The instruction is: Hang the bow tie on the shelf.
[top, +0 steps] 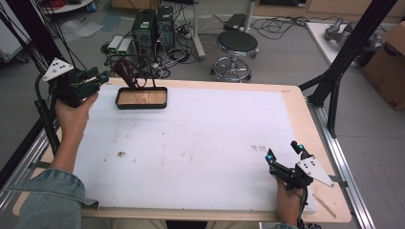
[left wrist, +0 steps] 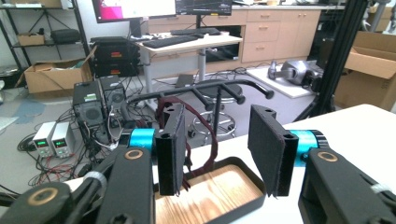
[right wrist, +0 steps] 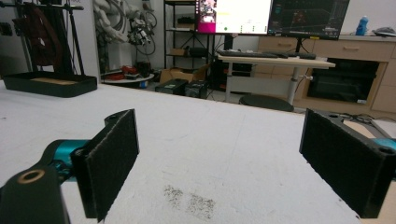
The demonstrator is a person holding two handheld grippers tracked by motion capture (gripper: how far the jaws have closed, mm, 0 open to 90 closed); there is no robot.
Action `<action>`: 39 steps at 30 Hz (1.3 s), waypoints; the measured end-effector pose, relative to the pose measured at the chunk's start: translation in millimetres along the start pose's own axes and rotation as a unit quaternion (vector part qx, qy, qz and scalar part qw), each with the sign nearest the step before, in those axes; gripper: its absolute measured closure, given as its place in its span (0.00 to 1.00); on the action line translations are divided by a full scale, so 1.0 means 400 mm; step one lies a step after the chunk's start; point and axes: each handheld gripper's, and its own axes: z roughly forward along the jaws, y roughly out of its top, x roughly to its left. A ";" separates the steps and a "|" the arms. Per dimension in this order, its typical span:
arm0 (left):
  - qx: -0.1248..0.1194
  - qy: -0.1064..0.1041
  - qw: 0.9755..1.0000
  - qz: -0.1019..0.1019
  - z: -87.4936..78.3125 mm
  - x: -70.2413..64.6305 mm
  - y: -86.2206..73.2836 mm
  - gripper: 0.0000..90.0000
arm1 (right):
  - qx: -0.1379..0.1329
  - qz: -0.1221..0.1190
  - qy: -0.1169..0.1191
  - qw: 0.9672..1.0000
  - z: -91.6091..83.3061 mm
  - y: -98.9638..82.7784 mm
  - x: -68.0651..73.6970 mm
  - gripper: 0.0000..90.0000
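Maroon strap (top: pixel 128 72) hangs on the rack (top: pixel 143 59) above the tray (top: pixel 142 98) at the bench's (top: pixel 191 143) far-left; our left hand-held gripper (top: pixel 93 78) hovers beside it, spread; right hand-held gripper (top: pixel 284 155) spread, idle; we'd approach level, pinching one strand.

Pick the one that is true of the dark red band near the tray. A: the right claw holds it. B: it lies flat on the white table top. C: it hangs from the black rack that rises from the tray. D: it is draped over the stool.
C: the dark red band loops over an arm of the black rack above the tray; the left claw is open in front of it.
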 end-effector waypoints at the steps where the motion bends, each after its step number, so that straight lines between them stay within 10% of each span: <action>1: -0.002 -0.002 1.000 0.000 -0.007 -0.004 -0.001 0.62 | 0.000 0.000 0.000 1.000 0.000 0.000 0.000 0.12; 17: 0.002 -0.033 0.999 0.009 -0.116 -0.064 -0.064 0.53 | 0.000 0.002 0.001 1.000 0.000 0.000 0.002 0.12; 39: 0.069 -0.027 0.997 0.011 -0.214 -0.177 -0.320 0.36 | -0.001 0.004 0.003 1.000 -0.001 0.000 0.002 0.12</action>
